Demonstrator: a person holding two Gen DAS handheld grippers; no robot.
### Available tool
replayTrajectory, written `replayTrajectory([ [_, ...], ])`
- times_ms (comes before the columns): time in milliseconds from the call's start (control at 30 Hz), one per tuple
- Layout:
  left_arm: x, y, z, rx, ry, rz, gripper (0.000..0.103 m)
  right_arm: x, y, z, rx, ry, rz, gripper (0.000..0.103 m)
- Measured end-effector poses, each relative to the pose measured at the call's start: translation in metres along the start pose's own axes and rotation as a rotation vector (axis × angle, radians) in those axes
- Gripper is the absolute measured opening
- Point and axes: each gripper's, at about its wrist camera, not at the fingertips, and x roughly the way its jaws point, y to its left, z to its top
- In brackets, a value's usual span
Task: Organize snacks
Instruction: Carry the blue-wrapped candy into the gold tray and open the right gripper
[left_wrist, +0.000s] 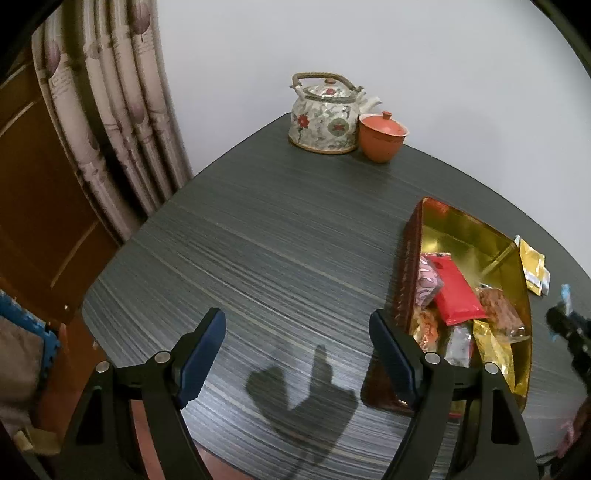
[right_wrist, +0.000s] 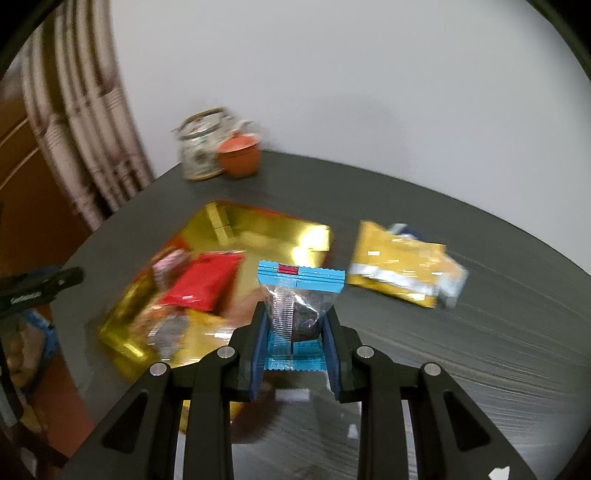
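Gold-lined and already filling up, the snack tin (right_wrist: 314, 236) is holding a red packet (right_wrist: 203, 282) and several other wrapped snacks. The right gripper (right_wrist: 295, 328) is clamping a blue-edged snack packet (right_wrist: 299, 295) above the table, near the tin. The yellow packets (right_wrist: 402, 269) are lying outside on the dark table (left_wrist: 258, 236), apparently still to go. The left gripper (left_wrist: 299, 354) is hanging spread and empty. Motion blur is smearing labels; the tin's near corner is hiding behind fingers.

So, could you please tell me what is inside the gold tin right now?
Inside the gold tin lie a red packet, a pink wrapped snack, a gold packet and several clear-wrapped snacks. Whatever lies beneath that pile is covered. The far end is bare.
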Motion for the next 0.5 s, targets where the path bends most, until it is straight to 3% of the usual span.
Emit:
replayTrajectory([
  [133,0.002,0.004,0.000,-0.015,0.008,0.021,0.080,0.012,0.035,0.000,-0.051,0.013,0.033,0.025],
  [500,0.007,0.008,-0.001,-0.033,0.028,0.043,0.080,0.031,0.068,-0.004,-0.121,0.060,0.080,0.025],
])
